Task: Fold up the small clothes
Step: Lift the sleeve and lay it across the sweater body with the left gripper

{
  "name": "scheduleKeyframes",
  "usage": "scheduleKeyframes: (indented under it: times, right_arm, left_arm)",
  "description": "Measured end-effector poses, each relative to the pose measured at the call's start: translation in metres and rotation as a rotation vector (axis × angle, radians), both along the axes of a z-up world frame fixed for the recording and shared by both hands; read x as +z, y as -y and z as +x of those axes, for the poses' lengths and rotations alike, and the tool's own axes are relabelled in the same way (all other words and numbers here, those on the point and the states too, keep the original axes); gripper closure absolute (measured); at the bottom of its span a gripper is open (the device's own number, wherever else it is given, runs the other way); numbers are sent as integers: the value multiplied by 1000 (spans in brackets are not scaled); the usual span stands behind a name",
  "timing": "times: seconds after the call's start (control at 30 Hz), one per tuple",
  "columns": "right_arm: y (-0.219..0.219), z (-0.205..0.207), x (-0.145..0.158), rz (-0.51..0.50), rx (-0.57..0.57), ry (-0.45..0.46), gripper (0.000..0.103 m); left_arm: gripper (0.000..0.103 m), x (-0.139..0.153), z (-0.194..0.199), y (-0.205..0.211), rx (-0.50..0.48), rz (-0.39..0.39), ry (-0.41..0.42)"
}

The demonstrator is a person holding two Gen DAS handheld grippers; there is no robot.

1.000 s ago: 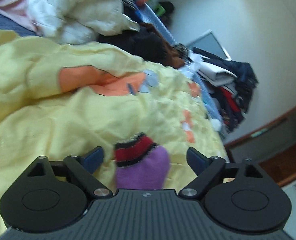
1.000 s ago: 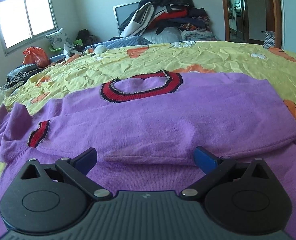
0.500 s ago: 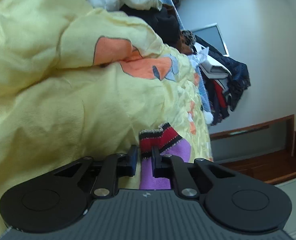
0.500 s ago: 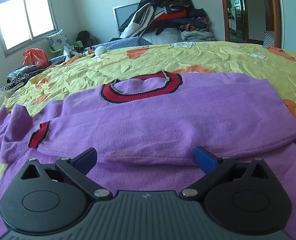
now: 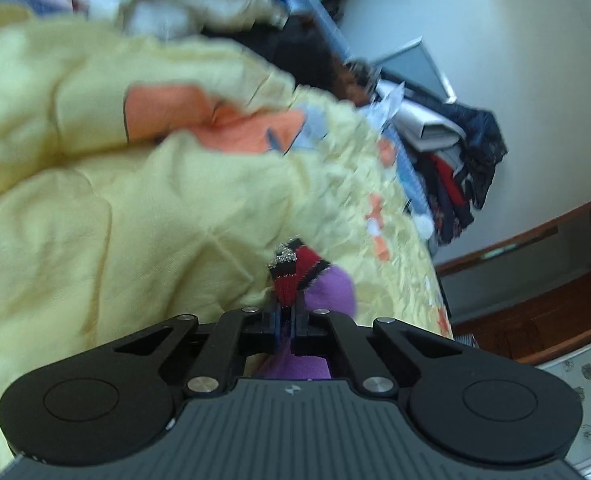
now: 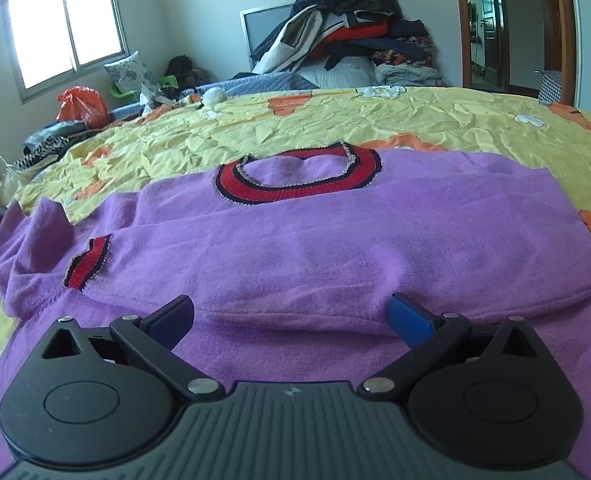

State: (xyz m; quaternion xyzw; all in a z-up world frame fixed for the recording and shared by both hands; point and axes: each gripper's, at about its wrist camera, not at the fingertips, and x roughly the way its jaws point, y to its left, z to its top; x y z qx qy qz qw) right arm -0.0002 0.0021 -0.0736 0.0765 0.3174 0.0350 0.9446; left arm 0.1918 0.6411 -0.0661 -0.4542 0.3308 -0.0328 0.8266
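Now | left gripper [image 5: 285,322] clamps sweater cuff [image 5: 291,276] | right gripper [image 6: 291,316] fingers spread over sweater [image 6: 295,248]

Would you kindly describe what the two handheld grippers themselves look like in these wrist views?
The left gripper and right gripper match: a dark grey ribbed body with a small pale logo, two round black discs either side, black linkage arms with silver pivot pins, and blue pads on the fingers. No cables, hands or sleeves are visible.
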Motion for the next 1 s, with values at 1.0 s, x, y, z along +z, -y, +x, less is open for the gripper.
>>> scheduleKeyframes:
  times: [1.0]
  right_arm:
    - [1,-63,7,-229,75,-160,0]
  left_arm:
    - [100,197,-178,185,207,542,321]
